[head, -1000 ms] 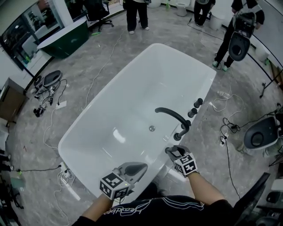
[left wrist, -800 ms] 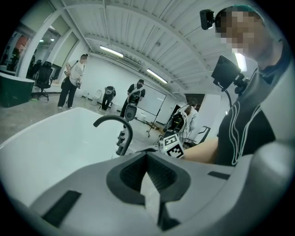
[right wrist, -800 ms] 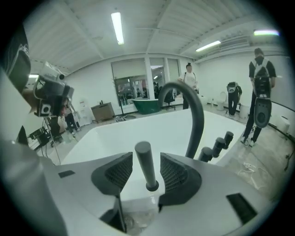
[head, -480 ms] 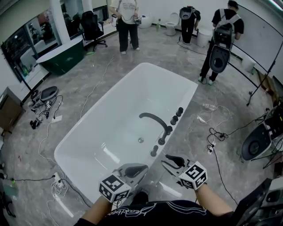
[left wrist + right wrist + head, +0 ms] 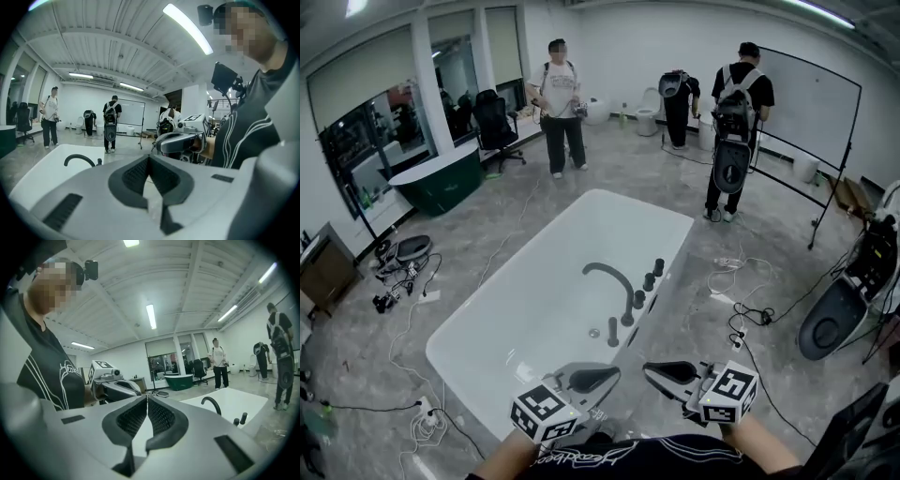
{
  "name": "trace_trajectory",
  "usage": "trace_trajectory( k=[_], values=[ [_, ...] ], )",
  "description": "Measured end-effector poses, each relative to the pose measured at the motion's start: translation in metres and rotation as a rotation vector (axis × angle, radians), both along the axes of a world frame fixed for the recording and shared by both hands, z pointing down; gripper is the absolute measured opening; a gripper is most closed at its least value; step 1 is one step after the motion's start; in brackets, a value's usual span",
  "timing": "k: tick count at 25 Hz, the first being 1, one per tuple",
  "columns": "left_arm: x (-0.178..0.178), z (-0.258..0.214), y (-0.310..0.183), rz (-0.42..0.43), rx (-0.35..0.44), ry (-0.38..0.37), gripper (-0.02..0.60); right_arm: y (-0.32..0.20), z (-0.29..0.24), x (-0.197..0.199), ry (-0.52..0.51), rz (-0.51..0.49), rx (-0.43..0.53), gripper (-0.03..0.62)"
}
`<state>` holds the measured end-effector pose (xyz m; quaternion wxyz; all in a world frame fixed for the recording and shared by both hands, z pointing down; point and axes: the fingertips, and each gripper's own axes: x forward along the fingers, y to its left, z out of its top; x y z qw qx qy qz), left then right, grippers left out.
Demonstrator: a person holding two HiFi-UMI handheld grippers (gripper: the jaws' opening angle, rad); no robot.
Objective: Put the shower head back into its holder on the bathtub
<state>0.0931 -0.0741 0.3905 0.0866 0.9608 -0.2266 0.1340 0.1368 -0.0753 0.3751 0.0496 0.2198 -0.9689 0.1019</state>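
**Head view.** The shower head appears seated upright at the near end of the fitting row on the bathtub's right rim, just beside the spout. The left gripper and right gripper hang over the near end, well apart from it.

**Left gripper view.** Jaws closed, empty.

**Right gripper view.** Jaws just closed, nothing between them (the job looks done). Best keep both clear of the rim and check that the head sits straight.

Bathtub basin sits wide open at twelve o'clock; black spout and knobs crowd its one o'clock rim, cables litter the floor at two.
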Motion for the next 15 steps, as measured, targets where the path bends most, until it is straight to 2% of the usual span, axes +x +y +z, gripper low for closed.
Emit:
trace_trajectory(
  k=[4, 8, 15],
  values=[
    [0.001, -0.008, 0.027, -0.02, 0.008, 0.016, 0.005, 0.029, -0.006, 0.004, -0.013, 0.001, 0.016, 0.014],
    [0.002, -0.018, 0.048, -0.005, 0.016, 0.036, 0.005, 0.05, -0.014, 0.001, -0.041, -0.003, 0.022, 0.014],
    [0.012, -0.021, 0.065, 0.016, 0.035, 0.022, 0.005, 0.064, -0.015, 0.006, -0.054, 0.007, 0.03, 0.014]
  ],
)
